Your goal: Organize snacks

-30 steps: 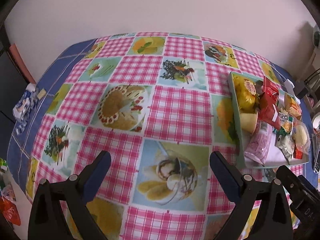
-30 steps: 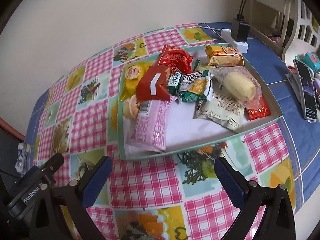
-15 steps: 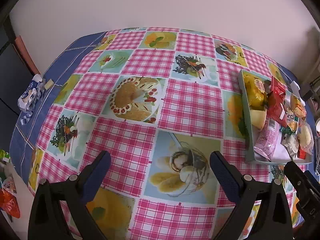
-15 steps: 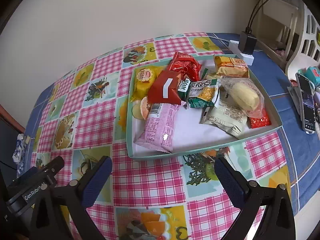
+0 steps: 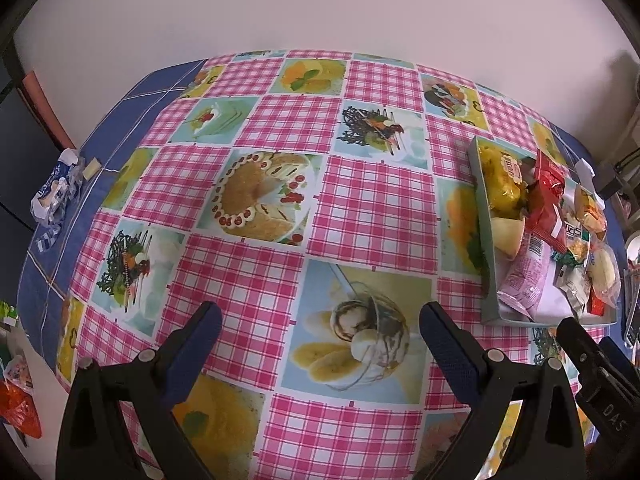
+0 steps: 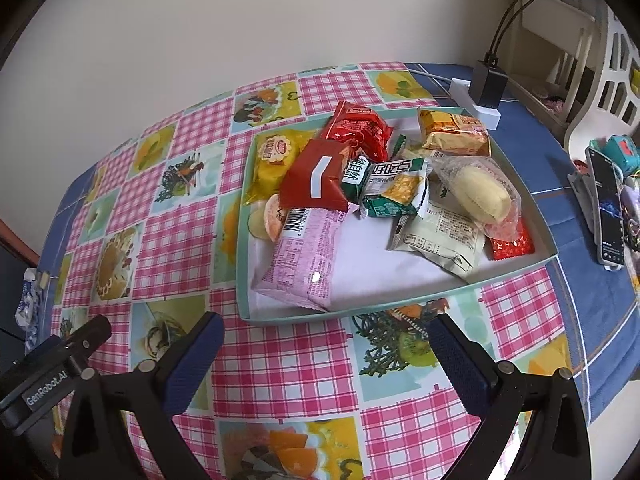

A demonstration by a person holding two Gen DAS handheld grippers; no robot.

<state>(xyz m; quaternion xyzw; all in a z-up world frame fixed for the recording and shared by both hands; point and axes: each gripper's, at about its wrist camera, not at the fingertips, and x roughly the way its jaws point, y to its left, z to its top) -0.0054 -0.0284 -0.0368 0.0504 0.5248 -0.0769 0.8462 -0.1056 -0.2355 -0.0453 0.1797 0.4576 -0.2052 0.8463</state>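
A pale green tray (image 6: 400, 305) on the checked tablecloth holds several snack packs: a pink packet (image 6: 304, 256), a red packet (image 6: 316, 180), a green and white packet (image 6: 396, 192), a bun in clear wrap (image 6: 480, 192), an orange packet (image 6: 454, 130). My right gripper (image 6: 326, 344) is open and empty, just short of the tray's near rim. My left gripper (image 5: 320, 334) is open and empty over the bare cloth, left of the tray (image 5: 486, 240). The right gripper's body (image 5: 600, 380) shows at the left wrist view's lower right.
A power strip with a black plug (image 6: 486, 92) lies behind the tray. A phone (image 6: 608, 208) and small items sit at the right table edge. A white chair (image 6: 604, 72) stands beyond. A crumpled blue and white wrapper (image 5: 56, 192) lies at the table's left edge.
Both grippers have drawn back and risen a little; the tray looks slightly farther in the right wrist view. Both stay open and empty. The snacks have not moved.
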